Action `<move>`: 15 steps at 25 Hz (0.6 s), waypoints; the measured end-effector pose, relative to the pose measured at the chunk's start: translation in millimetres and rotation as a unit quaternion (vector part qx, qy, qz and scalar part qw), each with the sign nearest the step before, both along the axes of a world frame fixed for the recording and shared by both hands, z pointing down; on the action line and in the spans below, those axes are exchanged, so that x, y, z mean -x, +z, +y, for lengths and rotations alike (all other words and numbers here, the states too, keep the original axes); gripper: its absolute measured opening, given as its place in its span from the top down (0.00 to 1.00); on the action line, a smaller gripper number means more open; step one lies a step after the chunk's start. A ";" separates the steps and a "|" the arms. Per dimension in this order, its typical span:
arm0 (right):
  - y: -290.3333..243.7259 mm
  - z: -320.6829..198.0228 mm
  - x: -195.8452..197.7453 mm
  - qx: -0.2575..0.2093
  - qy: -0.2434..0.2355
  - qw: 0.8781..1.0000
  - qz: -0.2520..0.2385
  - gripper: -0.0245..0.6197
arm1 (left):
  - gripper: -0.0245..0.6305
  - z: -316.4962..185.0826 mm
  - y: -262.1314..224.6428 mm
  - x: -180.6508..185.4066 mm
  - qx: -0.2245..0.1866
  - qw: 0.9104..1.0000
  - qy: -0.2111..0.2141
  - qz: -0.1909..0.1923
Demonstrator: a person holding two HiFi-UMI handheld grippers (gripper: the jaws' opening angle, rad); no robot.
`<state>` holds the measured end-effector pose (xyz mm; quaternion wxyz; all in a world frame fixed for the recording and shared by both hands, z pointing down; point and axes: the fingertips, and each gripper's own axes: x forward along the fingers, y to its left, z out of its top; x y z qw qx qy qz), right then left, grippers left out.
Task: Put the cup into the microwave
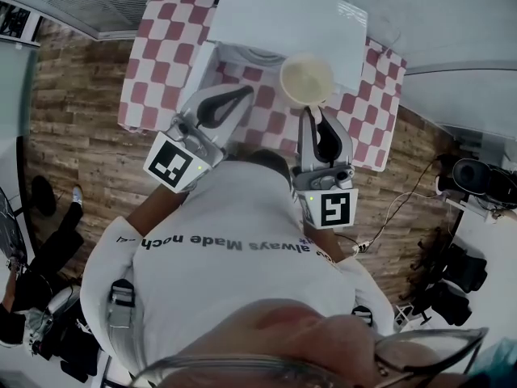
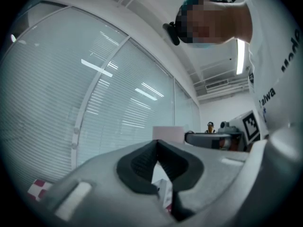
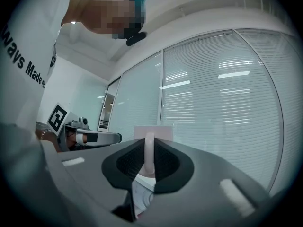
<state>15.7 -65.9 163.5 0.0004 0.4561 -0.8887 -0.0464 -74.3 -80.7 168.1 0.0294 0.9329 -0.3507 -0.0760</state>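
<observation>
A cream cup hangs open side up over the checkered table, in front of the white microwave. My right gripper is shut on the cup's handle, which stands upright between the black pads in the right gripper view. The cup's body is hidden in that view. To the left, my left gripper is shut with nothing in it; its jaw tips meet in the left gripper view. The microwave's top shows as a pale box beyond both pairs of jaws.
A red-and-white checkered cloth covers the table on a wood-plank floor. Blinds on glass walls surround the room. Black equipment stands at the right, and a cable runs across the floor.
</observation>
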 end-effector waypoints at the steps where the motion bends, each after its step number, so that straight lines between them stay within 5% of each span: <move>1: 1.1 -2.6 -0.4 0.003 0.002 1.000 -0.004 0.91 | 0.96 -2.4 2.3 -0.3 0.002 1.000 0.001 -0.001; 15: 39.3 -16.4 -31.2 0.032 -0.006 0.999 -0.003 0.91 | 0.96 -16.4 40.6 -41.4 0.026 1.000 0.006 -0.017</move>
